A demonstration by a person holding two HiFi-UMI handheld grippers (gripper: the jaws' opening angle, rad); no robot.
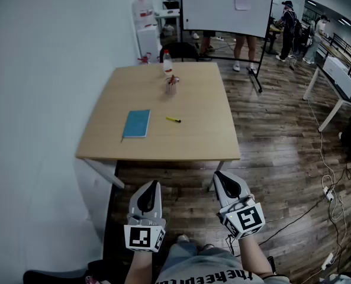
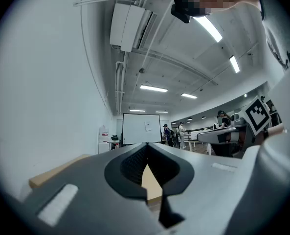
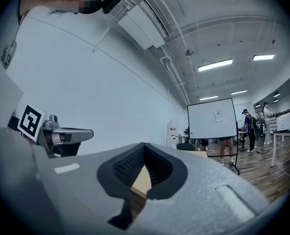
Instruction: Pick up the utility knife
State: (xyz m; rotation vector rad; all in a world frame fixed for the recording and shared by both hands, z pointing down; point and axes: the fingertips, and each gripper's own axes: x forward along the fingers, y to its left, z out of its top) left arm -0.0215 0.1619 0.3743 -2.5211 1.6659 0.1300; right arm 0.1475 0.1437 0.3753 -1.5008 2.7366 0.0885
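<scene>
**Both grippers closed and short of the table: the risks in the reach**

The utility knife (image 1: 173, 120) lies flat near the middle of the table (image 1: 163, 149), a small yellow sliver with the blue notebook (image 1: 137, 123) to its left, apart from it. The left gripper (image 1: 153, 184) and the right gripper (image 1: 219, 175) hang over the floor, short of the table's near edge. Each has its tips pressed together with nothing between them.

The first hazard is arriving like that. Closed tips would likely shove the knife instead of straddling it, so it could skid toward the notebook or spin out of line. The jaws need to part before coming down.

The second is the knife's shape. It looks thin and low on the wood, so pads that close too high would probably slide over it, and pads pressed too hard could scrape the tabletop. Whether the blade is out cannot be told; the knife is too small in the head view.

The third is overshoot. A pen cup (image 1: 171, 86) and a bottle (image 1: 168, 64) stand behind the knife toward the far edge, so a long reach could tip them.
</scene>
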